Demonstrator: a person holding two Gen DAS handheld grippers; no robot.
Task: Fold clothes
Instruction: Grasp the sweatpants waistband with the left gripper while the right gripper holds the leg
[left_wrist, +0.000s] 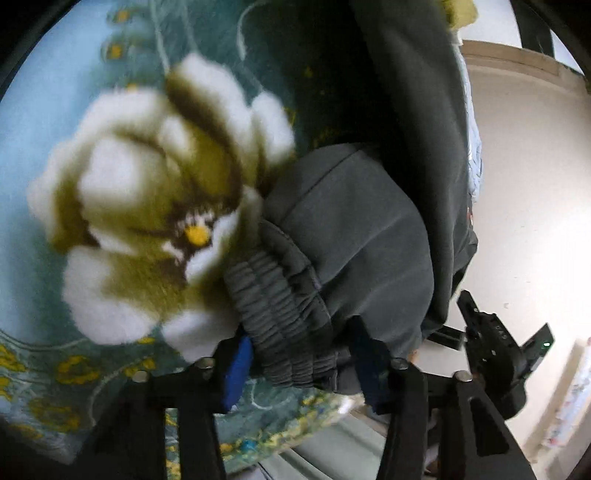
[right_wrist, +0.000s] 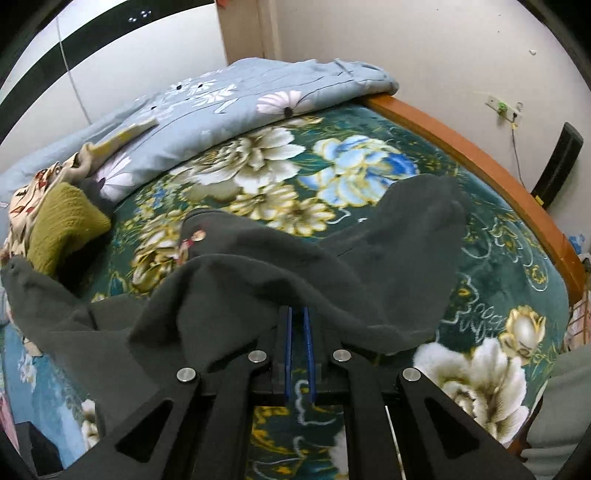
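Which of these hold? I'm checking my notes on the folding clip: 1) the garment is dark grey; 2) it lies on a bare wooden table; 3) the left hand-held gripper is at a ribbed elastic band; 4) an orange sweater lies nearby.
1) True: the dark grey garment is grey.
2) False: it lies on a floral blanket.
3) True: the left hand-held gripper straddles the ribbed elastic band.
4) False: the knit is olive green.

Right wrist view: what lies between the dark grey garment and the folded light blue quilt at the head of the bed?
Only the green floral blanket: that stretch between the dark grey garment and the light blue quilt carries nothing else, in the right wrist view.
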